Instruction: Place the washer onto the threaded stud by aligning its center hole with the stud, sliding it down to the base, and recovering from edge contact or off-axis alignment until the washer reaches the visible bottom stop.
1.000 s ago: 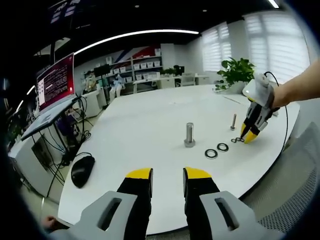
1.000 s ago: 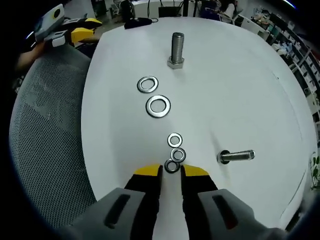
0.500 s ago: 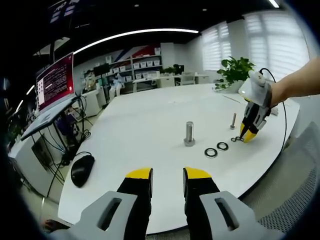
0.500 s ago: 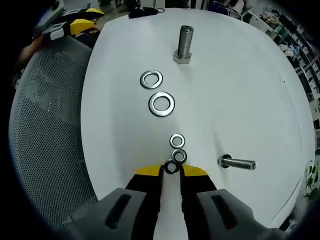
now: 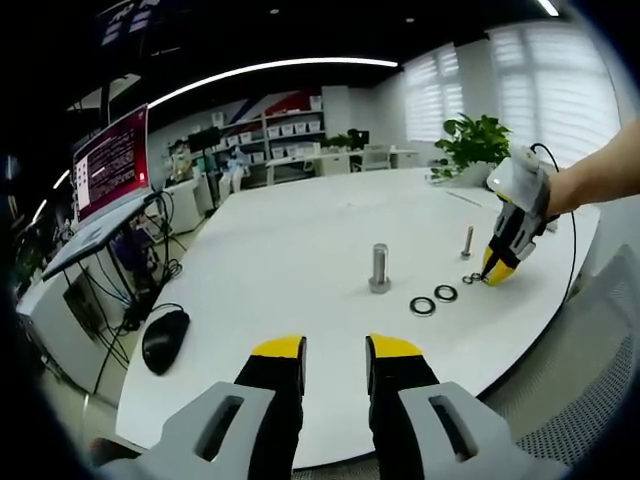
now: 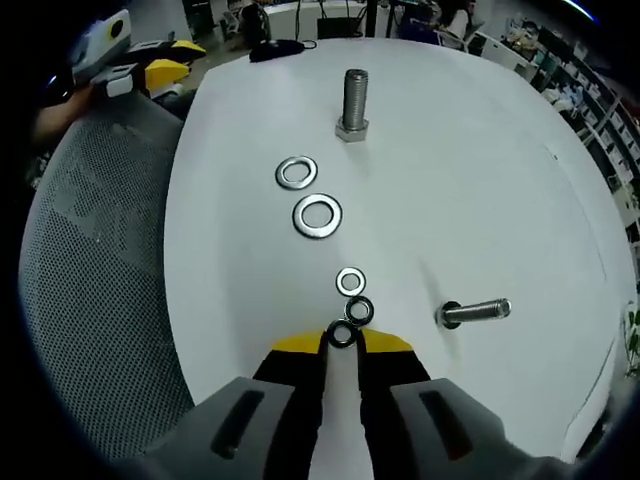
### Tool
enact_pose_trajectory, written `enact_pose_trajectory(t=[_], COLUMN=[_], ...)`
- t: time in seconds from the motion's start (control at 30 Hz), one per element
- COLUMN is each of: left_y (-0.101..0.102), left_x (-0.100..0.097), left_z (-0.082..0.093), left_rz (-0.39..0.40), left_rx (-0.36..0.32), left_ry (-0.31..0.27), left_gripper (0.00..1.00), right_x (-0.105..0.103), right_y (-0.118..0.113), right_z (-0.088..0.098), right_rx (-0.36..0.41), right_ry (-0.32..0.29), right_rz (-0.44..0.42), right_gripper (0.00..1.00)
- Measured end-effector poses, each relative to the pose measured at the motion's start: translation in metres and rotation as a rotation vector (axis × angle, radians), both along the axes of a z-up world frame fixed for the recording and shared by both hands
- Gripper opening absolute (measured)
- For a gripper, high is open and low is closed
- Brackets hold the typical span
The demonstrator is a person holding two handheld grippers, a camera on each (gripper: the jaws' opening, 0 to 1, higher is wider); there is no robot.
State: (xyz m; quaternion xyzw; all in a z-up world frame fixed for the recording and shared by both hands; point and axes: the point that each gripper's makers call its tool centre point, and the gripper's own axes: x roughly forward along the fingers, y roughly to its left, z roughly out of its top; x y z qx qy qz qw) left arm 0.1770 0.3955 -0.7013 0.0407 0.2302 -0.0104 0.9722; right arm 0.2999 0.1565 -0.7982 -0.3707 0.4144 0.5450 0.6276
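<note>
**Steel washer at our right tips**

Steel washer [image 6: 343, 336], smallest of three near the table [image 6: 480, 170] edge, sits between our right gripper [image 6: 341, 346] tips, jaws nearly closed; grip unconfirmed. We should pinch its rim squarely before lifting toward the thin stud [image 6: 474, 312] nearby. Our left gripper [image 5: 335, 358] hovers open, off the opposite edge.

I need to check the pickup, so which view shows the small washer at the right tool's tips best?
The right gripper view: the small dark washer lies close up, right at the tips of the right tool, ring and hole clear. In the left gripper view it is a tiny speck far across the white table, beside that tool.
</note>
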Motion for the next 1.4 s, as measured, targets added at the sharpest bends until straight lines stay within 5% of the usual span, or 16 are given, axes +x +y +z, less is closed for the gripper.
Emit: enact_pose_trajectory(t=[0.77, 1.4], left_y=[0.002, 0.002], left_x=[0.0, 0.0], left_z=[0.0, 0.0], left_rz=[0.004, 0.007], left_rx=[0.0, -0.001], left_ry=[0.0, 0.0], left_gripper=[0.21, 0.21], right_x=[0.014, 0.049], right_y=[-0.014, -0.01], right_z=[0.034, 0.067], right_rx=[0.037, 0.067], right_ry=[0.002, -0.113], right_rz=[-0.127, -0.164], right_gripper=[0.14, 0.14])
